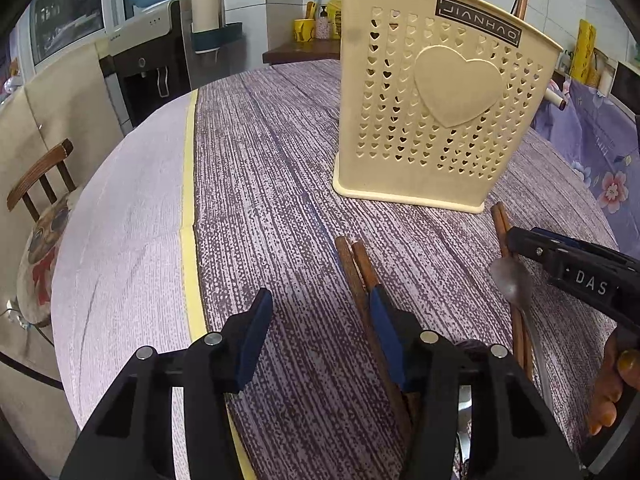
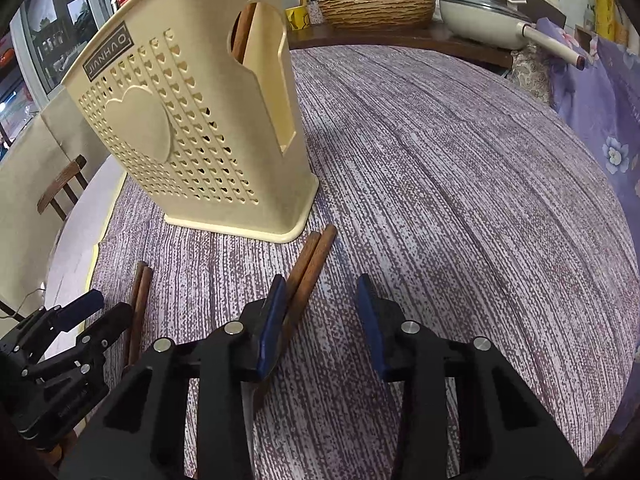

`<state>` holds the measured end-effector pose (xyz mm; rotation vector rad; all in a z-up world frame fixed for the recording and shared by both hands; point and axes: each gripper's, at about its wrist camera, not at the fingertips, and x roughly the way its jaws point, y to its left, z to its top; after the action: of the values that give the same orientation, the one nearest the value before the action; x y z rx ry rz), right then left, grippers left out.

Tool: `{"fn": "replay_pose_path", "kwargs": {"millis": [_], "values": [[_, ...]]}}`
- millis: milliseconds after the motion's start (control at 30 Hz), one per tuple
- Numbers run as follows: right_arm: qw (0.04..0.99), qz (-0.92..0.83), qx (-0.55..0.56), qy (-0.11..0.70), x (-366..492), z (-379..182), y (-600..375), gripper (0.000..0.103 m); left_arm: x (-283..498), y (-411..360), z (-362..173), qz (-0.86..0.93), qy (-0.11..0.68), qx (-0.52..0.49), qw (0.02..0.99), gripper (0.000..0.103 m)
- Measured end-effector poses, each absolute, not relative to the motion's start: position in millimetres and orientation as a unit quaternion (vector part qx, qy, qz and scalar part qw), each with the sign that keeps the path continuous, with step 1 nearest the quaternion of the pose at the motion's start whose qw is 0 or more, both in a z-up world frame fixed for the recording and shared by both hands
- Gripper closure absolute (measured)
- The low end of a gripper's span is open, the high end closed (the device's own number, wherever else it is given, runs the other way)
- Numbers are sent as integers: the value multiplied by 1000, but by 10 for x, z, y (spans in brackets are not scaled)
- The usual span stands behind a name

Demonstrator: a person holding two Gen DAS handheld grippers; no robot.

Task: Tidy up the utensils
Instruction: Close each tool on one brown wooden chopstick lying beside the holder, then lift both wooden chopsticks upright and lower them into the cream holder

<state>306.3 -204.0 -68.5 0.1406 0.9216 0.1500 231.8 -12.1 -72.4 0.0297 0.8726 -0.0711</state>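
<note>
A cream perforated utensil holder with a raised heart stands upright on the table, and a brown chopstick sticks out of it. One pair of brown chopsticks lies flat under the right finger of my left gripper, whose jaws are open over bare cloth. A second pair lies beside the left finger of my right gripper, which is also open and holds nothing. A blurred metal spoon shows beneath the right gripper.
The round table wears a purple striped cloth with a yellow strip near its left edge. A wooden chair stands to the left, and a floral cloth lies to the right. A woven basket and a white pan sit behind.
</note>
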Motion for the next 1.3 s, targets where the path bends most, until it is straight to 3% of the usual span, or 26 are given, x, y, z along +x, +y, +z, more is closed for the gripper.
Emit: {"fn": "replay_pose_path", "kwargs": {"millis": [533, 733, 967, 1300], "values": [[883, 58, 103, 454, 3123, -674, -2069, 76, 2410, -108, -730, -29, 436, -3, 899, 54], [891, 33, 74, 446, 3159, -673, -1944, 90, 2464, -200, -738, -10, 434, 23, 901, 68], [892, 35, 98, 440, 3269, -696, -2039, 93, 2515, -258, -732, -4, 431, 33, 902, 90], [883, 44, 179, 432, 3335, -727, -2237, 94, 2575, -197, -722, -6, 433, 8, 901, 92]]}}
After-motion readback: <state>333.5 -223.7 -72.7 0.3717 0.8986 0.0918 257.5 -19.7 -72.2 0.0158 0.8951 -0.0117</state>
